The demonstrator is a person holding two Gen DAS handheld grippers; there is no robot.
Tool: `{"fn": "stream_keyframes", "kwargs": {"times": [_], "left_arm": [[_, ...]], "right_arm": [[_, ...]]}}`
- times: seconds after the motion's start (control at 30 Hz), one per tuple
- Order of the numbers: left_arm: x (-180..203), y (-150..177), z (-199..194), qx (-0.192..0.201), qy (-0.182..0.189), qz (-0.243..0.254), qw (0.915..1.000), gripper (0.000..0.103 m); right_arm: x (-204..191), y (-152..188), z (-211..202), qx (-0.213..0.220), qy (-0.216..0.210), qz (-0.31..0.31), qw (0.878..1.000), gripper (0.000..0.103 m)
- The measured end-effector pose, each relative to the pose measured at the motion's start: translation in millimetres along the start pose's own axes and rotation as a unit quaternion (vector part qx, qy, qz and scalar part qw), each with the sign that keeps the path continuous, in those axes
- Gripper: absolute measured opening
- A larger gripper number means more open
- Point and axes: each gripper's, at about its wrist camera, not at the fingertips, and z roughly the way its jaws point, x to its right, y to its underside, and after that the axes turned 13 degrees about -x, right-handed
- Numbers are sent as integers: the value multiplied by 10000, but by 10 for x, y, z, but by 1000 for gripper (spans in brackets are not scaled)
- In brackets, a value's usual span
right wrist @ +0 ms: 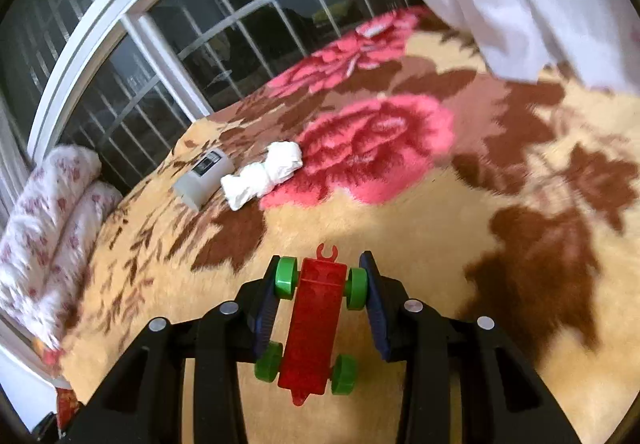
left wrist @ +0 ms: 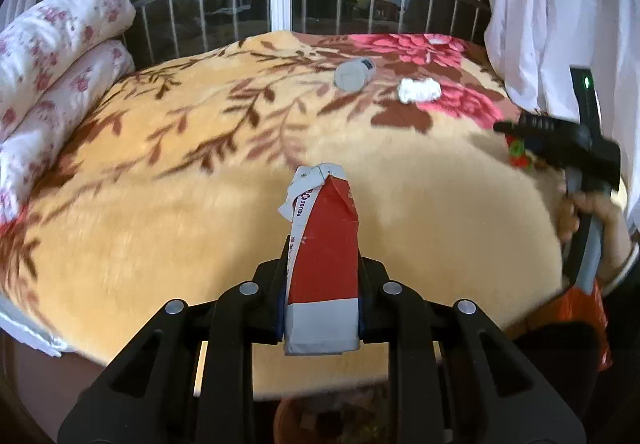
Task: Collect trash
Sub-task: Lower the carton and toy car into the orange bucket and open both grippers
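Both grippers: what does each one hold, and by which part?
Left gripper holds the red carton by its lower sides. Right gripper holds the red toy car, pads on its green front wheels.

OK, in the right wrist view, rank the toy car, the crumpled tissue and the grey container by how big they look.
1. Toy car, held in the right gripper; its nearness to the camera enlarges it.
2. and 3. Crumpled tissue and grey container: they look about alike, lying side by side farther off on the blanket.

A floral blanket-covered bed (left wrist: 168,203) carries a grey cup (left wrist: 354,74), crumpled tissue (left wrist: 419,90) — and folded quilts (left wrist: 52,55).
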Motion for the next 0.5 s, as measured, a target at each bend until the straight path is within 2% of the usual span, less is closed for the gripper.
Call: {"fn": "stream_keyframes", "kwargs": {"times": [0.2, 0.33, 0.5], "left_arm": [[-35, 520, -141, 21, 200, 184, 9996, 23], [-20, 851, -144, -61, 270, 545, 9981, 23], [-79, 1145, -34, -308, 323, 810, 9957, 23]], "right_arm": [[-431, 622, -486, 132, 35, -933, 9955, 38], [-782, 1205, -919, 331, 27, -1848, 9822, 38], [-1010, 1764, -1197, 312, -174, -2414, 9698, 38]]}}
